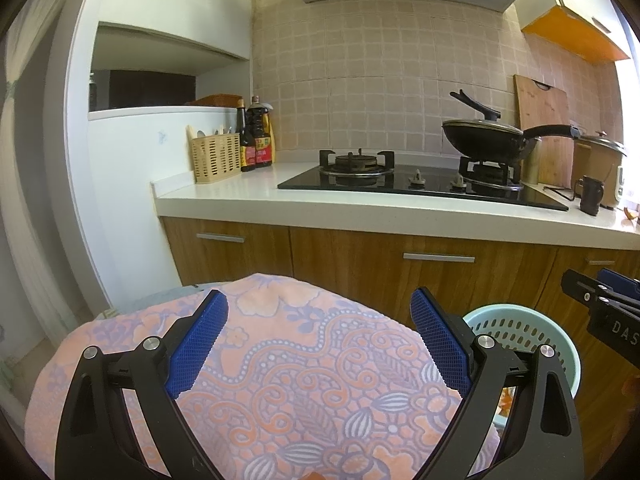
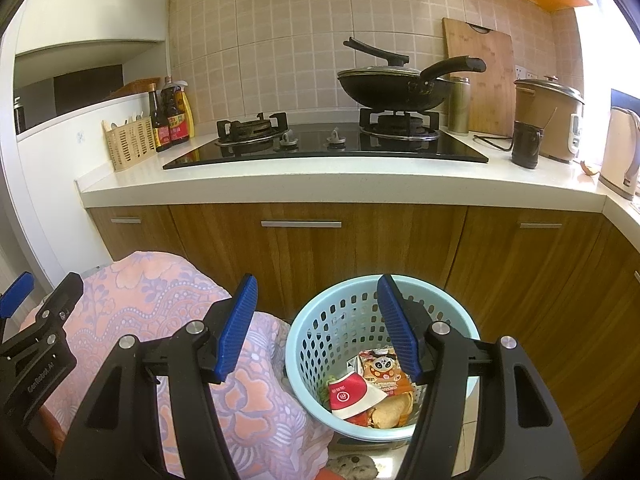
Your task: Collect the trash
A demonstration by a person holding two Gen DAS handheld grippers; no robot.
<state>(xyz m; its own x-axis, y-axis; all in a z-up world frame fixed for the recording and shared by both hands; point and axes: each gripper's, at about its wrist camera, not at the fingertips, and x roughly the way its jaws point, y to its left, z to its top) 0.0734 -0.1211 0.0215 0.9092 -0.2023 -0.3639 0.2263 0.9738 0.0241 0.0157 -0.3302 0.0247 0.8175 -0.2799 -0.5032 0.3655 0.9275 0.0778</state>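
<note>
A light blue perforated trash basket (image 2: 320, 328) stands on the floor before the wooden cabinets. Inside it lie a red and white paper cup (image 2: 352, 394), a panda snack wrapper (image 2: 382, 368) and other scraps. My right gripper (image 2: 316, 300) is open and empty, held above the basket's left rim. My left gripper (image 1: 318, 312) is open and empty over a pink floral cloth (image 1: 280, 360) that covers a low surface left of the basket (image 1: 516, 328). The cloth also shows in the right wrist view (image 2: 160, 312).
A white counter (image 2: 340, 184) carries a black gas hob (image 2: 320, 148), a lidded wok (image 2: 396, 84), sauce bottles (image 2: 172, 116), a beige utensil basket (image 2: 128, 142), a rice cooker (image 2: 548, 116) and a kettle (image 2: 620, 152). Cabinet doors (image 2: 300, 248) stand just behind the trash basket.
</note>
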